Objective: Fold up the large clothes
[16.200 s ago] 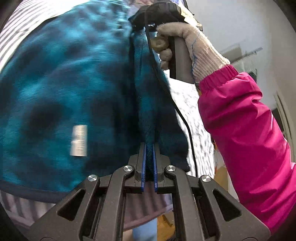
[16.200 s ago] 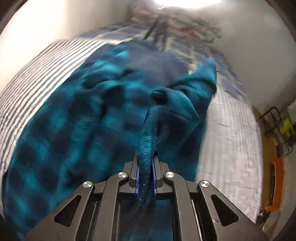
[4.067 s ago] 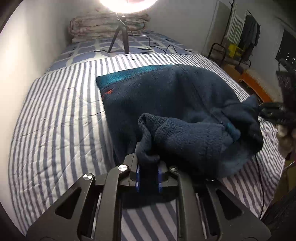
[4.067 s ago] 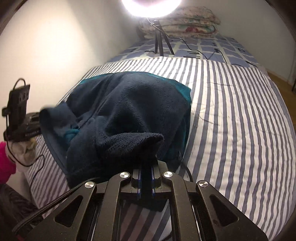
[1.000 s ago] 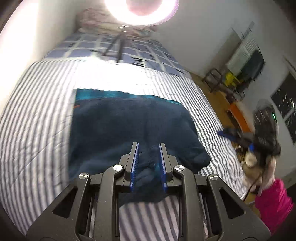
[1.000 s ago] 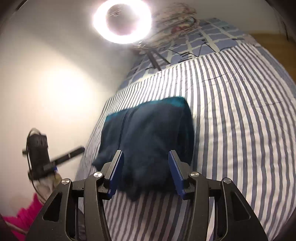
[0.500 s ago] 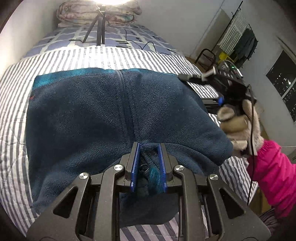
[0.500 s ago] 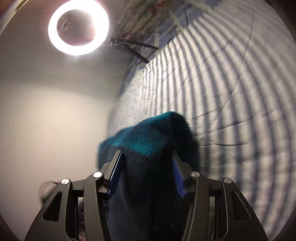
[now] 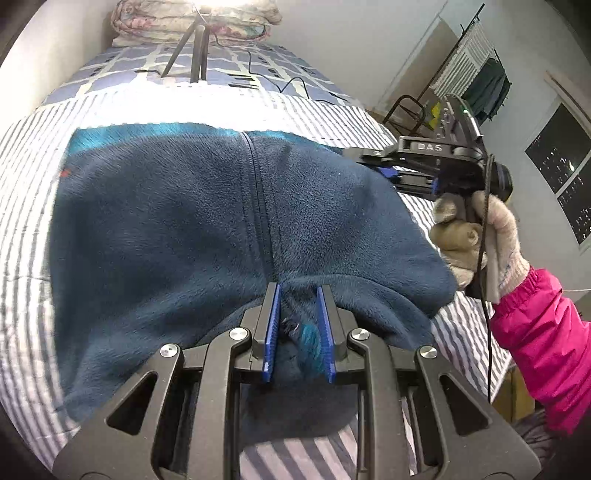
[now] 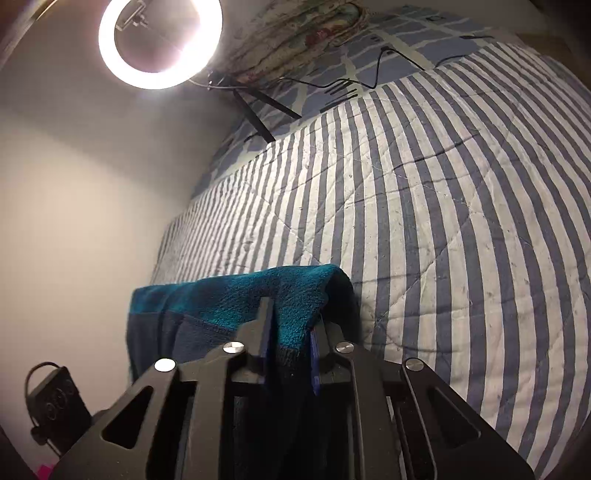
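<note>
A dark blue fleece jacket lies folded on the striped bedspread of the bed, its zip running from the far edge toward the near edge and a band of teal lining showing along the far side. The left gripper sits at the near hem of the jacket, at the near end of the zip, its jaws a little apart with a bunch of fleece and teal lining between the blue pads; whether the pads press on the cloth cannot be told. The right gripper, held in a gloved hand with a pink sleeve at the right side of the jacket, has just been closing its jaws, and they are now clamped on the thick teal fold at the jacket's right edge. At the far end of the bed a ring light glows on a tripod, in front of a folded floral quilt.
</note>
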Demonstrator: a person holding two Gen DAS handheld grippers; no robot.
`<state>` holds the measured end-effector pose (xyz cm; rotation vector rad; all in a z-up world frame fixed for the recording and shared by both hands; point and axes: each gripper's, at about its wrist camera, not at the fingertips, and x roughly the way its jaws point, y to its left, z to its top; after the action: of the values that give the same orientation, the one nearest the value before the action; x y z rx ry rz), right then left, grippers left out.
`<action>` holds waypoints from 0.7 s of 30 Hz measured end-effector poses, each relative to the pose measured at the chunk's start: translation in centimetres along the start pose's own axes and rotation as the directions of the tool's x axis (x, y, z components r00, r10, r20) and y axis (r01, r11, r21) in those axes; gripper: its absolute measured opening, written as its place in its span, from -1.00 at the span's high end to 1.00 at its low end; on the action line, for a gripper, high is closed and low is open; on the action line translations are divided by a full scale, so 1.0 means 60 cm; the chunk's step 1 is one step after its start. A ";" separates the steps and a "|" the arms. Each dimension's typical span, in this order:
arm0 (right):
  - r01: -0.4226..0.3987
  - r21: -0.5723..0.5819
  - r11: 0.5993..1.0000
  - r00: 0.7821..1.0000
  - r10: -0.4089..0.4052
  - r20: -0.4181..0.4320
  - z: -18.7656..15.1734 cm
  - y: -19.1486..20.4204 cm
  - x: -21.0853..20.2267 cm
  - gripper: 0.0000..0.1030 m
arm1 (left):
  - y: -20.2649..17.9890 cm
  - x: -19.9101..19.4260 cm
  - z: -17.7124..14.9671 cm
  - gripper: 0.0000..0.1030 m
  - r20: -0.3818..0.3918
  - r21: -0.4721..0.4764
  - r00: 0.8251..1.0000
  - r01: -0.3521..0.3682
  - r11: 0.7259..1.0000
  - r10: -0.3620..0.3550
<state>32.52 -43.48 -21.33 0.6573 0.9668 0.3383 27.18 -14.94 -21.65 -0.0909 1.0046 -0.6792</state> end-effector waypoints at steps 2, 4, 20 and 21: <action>0.065 -0.013 0.998 0.998 -0.064 0.011 0.001 0.016 -0.028 0.49 | 0.011 -0.031 0.009 0.60 0.047 -0.011 0.999 -0.012 1.000 0.012; 0.148 -0.090 0.985 0.988 -0.144 0.054 -0.007 0.044 -0.077 0.49 | 0.026 -0.059 0.025 0.60 0.113 -0.021 0.992 -0.059 0.998 0.061; 0.293 -0.462 0.837 0.955 -0.279 0.101 -0.076 0.157 0.029 0.49 | 0.211 0.059 0.113 0.43 0.015 -0.158 0.926 -0.371 0.915 0.378; 0.293 -0.470 0.833 0.955 -0.280 0.100 -0.079 0.152 0.031 0.49 | 0.223 0.077 0.104 0.28 0.008 -0.159 0.920 -0.386 0.909 0.392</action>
<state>29.69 -33.86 -18.49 0.0557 0.8936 0.2858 40.27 -8.38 -26.63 -0.0369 0.9993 -0.2319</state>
